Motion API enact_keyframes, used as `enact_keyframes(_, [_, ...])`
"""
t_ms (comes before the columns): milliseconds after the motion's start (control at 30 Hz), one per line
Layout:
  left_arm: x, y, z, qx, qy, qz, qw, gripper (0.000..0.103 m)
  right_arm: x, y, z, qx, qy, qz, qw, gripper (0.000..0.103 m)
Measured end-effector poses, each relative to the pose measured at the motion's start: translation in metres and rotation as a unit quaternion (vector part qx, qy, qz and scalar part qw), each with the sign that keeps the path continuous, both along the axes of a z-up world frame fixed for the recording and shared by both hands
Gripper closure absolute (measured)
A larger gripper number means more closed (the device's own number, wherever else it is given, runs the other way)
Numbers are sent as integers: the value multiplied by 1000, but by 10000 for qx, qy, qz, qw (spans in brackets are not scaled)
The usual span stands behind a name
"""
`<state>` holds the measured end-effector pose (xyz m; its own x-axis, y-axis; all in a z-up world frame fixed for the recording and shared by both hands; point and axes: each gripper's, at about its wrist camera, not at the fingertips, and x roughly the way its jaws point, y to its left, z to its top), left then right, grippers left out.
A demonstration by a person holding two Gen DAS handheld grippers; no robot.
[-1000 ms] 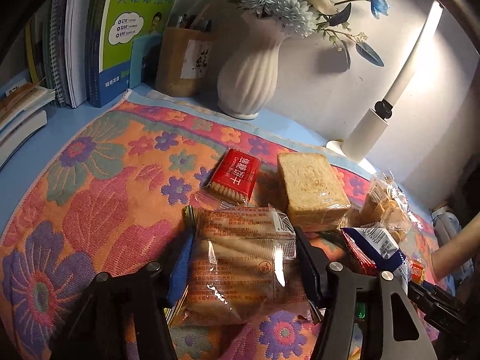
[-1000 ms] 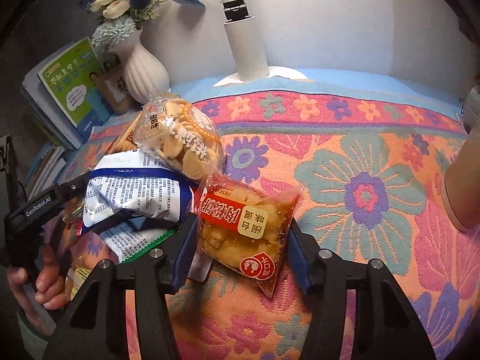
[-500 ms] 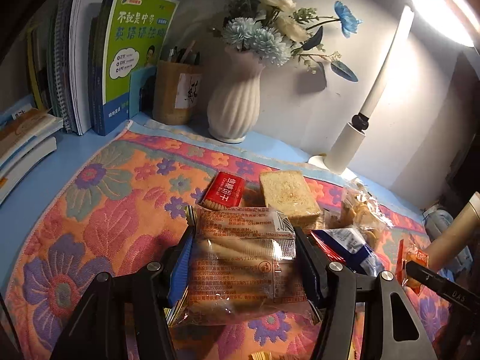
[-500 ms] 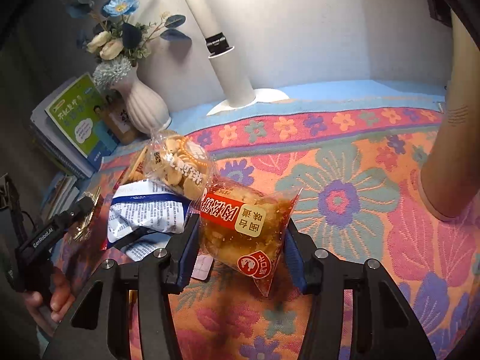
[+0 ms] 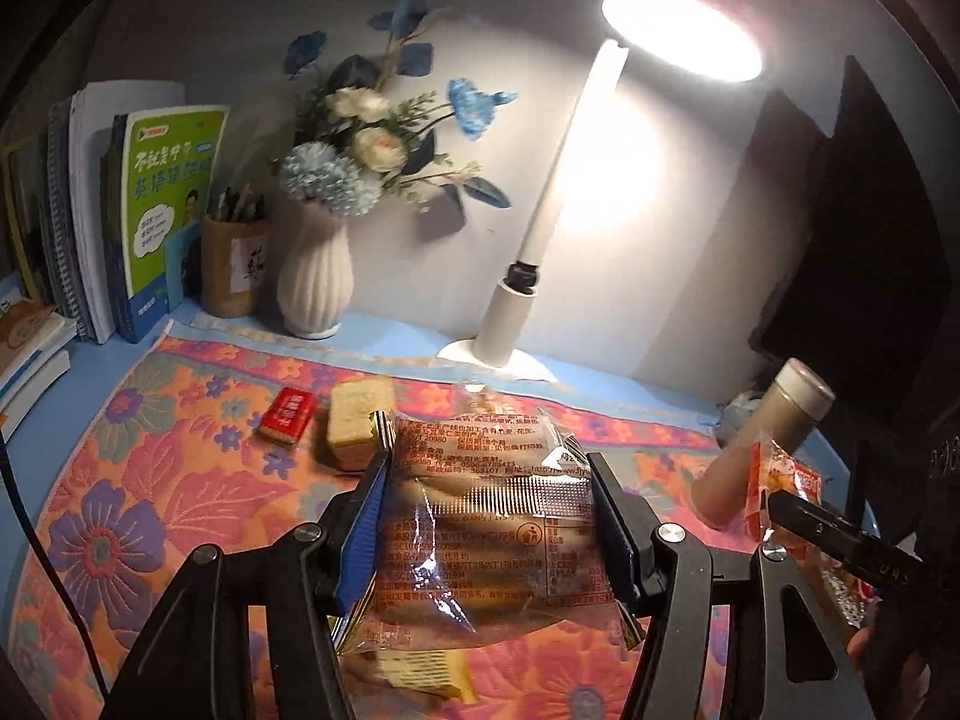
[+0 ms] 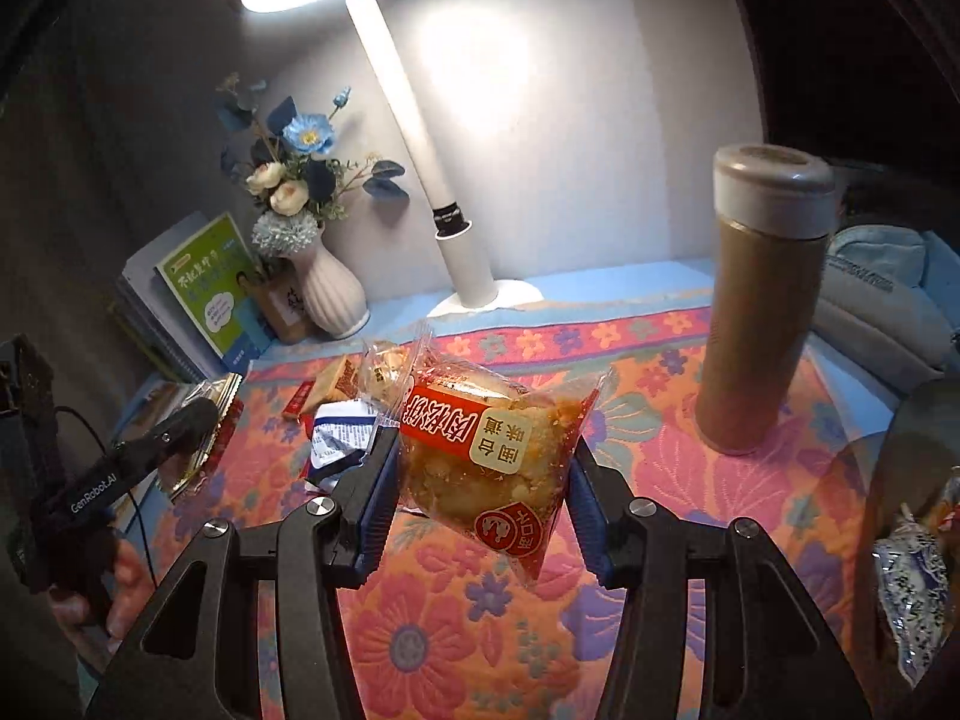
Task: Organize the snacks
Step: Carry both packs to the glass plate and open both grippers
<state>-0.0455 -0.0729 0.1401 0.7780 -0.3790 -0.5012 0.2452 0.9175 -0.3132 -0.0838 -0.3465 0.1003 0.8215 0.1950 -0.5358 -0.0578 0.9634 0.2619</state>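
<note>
My left gripper (image 5: 489, 531) has its fingers (image 5: 360, 531) pressed against both long sides of the clear packet of biscuit sticks (image 5: 480, 516), and it hangs above the flowered cloth (image 5: 138, 480) on the tabletop. I grip it across the width because the film is slack and slippery; a pinch at one sealed end would likely let it swing or slide out. My right gripper (image 6: 480, 492) is clamped the same way on the meat-floss cake packet (image 6: 489, 450), red label toward the camera, its lower corner dangling free below the fingers.

The other snacks lie on the cloth: a small red packet (image 5: 288, 414) and a wrapped toast slice (image 5: 357, 417) just beside it, and, in the right wrist view, a blue-and-white bag (image 6: 336, 438) and a clear cookie bag (image 6: 384, 363) bunched together under the lifted cake. A yellow wrapper shows beneath my left fingers, too blurred to name.

For room, the near cloth in front of my right side is bare and looks like the easiest place to set things down. The flask (image 6: 762, 306) stands upright to the right, tall and probably easy to tip, so I would swing wide of it. Lamp (image 6: 456, 240), vase (image 5: 315, 276) and books (image 5: 168, 210) line the back edge, leaving little slack there.
</note>
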Motion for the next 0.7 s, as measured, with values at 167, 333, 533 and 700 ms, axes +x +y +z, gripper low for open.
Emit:
enact_keyframes(167, [-25, -54, 24, 38, -247, -613, 9978, 43, -40, -31, 18, -171, -198, -420, 9988, 53])
enact_keyframes(333, [-49, -119, 38, 84, -370, -1320, 9905, 43, -78, -73, 30, -233, -391, -953, 9944, 53])
enact_keyframes(533, [-70, -204, 48, 256, -471, -2068, 9769, 43, -116, -143, 36, -14, -502, -1674, 9846, 52])
enact_keyframes(700, [-75, -270, 44, 291, -343, -2595, 9647, 43, -137, -199, 31, 120, -439, -2264, 9730, 52])
